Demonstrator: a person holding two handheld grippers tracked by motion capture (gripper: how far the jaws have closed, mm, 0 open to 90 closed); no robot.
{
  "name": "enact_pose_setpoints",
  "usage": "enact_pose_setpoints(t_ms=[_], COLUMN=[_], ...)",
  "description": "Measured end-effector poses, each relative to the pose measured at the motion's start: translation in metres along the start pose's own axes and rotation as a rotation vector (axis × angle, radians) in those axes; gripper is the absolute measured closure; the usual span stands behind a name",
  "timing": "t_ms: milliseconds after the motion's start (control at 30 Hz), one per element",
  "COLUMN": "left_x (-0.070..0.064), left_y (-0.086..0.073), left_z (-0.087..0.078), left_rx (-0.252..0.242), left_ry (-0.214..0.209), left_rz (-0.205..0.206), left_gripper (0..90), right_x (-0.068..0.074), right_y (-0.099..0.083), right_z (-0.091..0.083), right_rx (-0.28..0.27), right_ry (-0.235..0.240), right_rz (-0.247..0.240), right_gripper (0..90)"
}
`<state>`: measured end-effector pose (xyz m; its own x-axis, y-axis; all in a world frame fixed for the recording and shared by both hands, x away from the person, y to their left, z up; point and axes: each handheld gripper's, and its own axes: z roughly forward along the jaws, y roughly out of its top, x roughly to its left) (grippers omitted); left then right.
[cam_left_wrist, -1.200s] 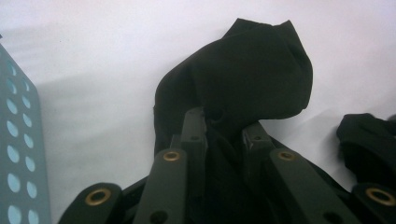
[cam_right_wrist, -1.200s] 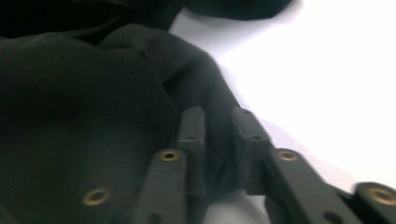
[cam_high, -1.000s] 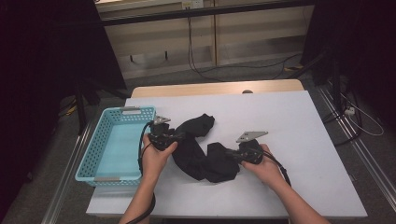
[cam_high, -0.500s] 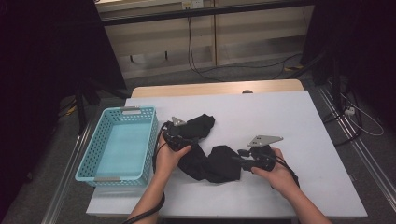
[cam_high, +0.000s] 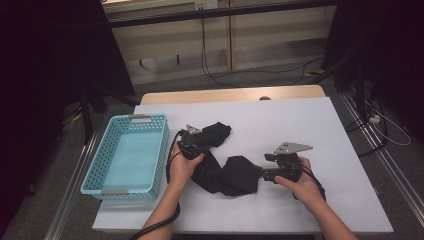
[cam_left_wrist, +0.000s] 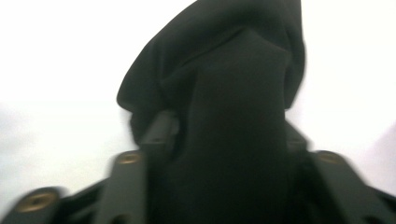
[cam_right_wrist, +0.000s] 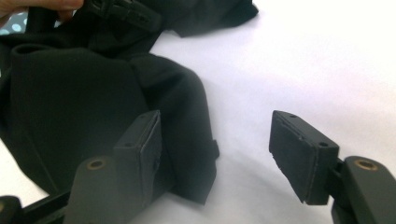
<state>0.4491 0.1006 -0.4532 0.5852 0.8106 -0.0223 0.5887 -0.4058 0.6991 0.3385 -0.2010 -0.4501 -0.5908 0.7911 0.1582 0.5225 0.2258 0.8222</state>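
Observation:
A black cloth (cam_high: 235, 175) lies crumpled across the middle of the white table (cam_high: 300, 120). My left gripper (cam_high: 204, 140) is at the cloth's upper left end, shut on a thick fold of it. That fold (cam_left_wrist: 233, 93) covers the space between its jaws in the left gripper view. My right gripper (cam_high: 263, 173) lies at the cloth's right edge, pointing left. It stands open (cam_right_wrist: 219, 149): one jaw rests on the cloth's edge (cam_right_wrist: 70, 93) and the other is over bare table.
A light blue plastic basket (cam_high: 130, 160) with nothing in it stands at the table's left side, just beside my left hand. Bare white table extends to the right and behind the cloth. The other gripper (cam_right_wrist: 126, 11) is at the top of the right gripper view.
Both hands have shifted right, away from the basket. The cloth has been drawn out longer between them, and the right gripper now sits at its right edge.

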Motion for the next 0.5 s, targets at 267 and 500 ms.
enact_pose_setpoints(t_ms=[267,500], left_x=[-0.003,-0.031], left_y=[-0.001,0.003], left_z=[-0.006,-0.013], left_rx=[0.009,0.017], left_ry=[-0.119,-0.234], left_rz=[-0.053,-0.009], left_gripper=[76.1,76.4], right_x=[-0.001,-0.004], right_y=[0.000,0.000], right_z=[0.001,0.000], right_rx=[-0.001,0.001], right_ry=[-0.006,-0.027], right_rz=[0.004,0.009], right_gripper=[32.2,28.0])
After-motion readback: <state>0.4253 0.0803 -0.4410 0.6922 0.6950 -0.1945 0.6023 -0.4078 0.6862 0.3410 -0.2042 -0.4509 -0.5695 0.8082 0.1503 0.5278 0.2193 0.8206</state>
